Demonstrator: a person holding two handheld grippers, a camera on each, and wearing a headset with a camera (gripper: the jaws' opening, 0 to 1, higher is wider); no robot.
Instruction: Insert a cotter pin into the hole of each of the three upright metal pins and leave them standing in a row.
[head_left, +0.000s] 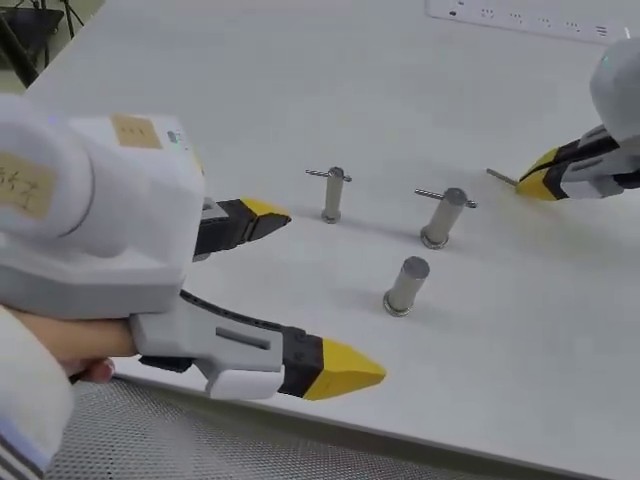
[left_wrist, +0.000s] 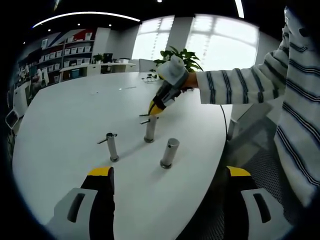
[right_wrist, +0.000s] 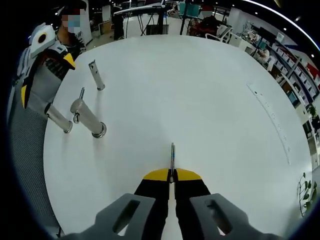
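Observation:
Three metal pins stand upright on the white table (head_left: 300, 90). The left pin (head_left: 333, 196) and the right pin (head_left: 443, 219) each carry a cotter pin through the top. The nearer pin (head_left: 406, 286) has none. My right gripper (head_left: 527, 184) is shut on a loose cotter pin (head_left: 500, 177), low over the table to the right of the pins; its own view shows that cotter pin (right_wrist: 172, 156) sticking out past the tips (right_wrist: 171, 175). My left gripper (head_left: 310, 295) is open at the near left with nothing between its jaws, and the three pins (left_wrist: 150, 129) stand ahead of it.
A white power strip (head_left: 530, 18) lies at the far right edge. The table's front edge (head_left: 420, 445) runs just below my left gripper, with grey mesh beneath. A striped sleeve (left_wrist: 240, 85) reaches over the table from the right.

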